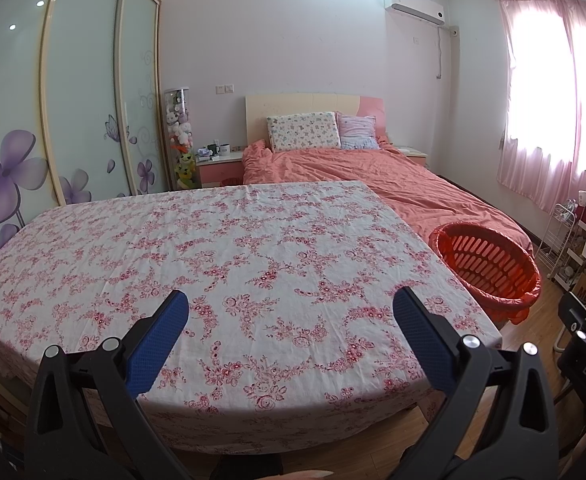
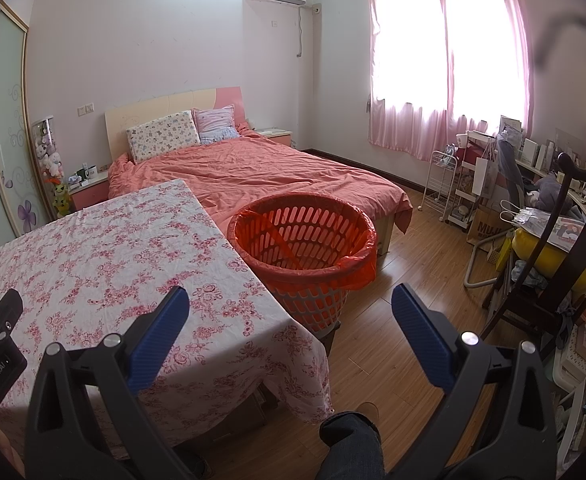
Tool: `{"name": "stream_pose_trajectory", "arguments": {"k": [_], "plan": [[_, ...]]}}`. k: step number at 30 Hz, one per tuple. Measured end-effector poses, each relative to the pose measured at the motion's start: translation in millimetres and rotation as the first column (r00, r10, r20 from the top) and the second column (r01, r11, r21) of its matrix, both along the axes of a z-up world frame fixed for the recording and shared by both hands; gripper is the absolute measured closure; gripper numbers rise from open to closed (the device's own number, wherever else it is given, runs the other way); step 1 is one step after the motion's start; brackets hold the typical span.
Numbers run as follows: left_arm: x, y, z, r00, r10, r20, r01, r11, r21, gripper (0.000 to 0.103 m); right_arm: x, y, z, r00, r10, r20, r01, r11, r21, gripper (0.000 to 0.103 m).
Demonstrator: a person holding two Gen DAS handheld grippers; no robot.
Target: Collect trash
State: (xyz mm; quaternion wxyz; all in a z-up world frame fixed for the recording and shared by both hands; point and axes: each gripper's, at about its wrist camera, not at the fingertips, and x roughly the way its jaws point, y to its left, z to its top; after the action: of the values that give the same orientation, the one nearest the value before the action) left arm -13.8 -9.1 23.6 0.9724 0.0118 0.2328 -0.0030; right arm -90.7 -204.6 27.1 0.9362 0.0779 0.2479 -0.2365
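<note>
Honestly, with both my left gripper (image 1: 291,312) and right gripper (image 2: 291,312) spread wide and empty, I see no trash on the table (image 1: 229,240), only the orange basket (image 2: 305,240) just right of it, so scanning comes first

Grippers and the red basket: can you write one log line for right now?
left gripper: open, empty | right gripper: open, empty | red basket: lined, beside table | trash: none visible

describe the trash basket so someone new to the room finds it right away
Start at the bed with the salmon cover. The basket stands on the wooden floor at its foot, beside the floral-clothed table. It is the only round, slotted orange tub, lined with a red-orange bag.
</note>
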Motion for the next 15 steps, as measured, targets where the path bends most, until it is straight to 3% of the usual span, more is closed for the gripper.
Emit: {"name": "stream_pose_trajectory", "arguments": {"k": [15], "plan": [[0.8, -1.5, -2.6, 1.000, 0.000, -0.010, 0.000, 1.000, 0.000, 0.002, 0.2, 0.3, -0.1, 1.000, 0.000, 0.000, 0.000, 1.000, 0.000, 0.004]]}}
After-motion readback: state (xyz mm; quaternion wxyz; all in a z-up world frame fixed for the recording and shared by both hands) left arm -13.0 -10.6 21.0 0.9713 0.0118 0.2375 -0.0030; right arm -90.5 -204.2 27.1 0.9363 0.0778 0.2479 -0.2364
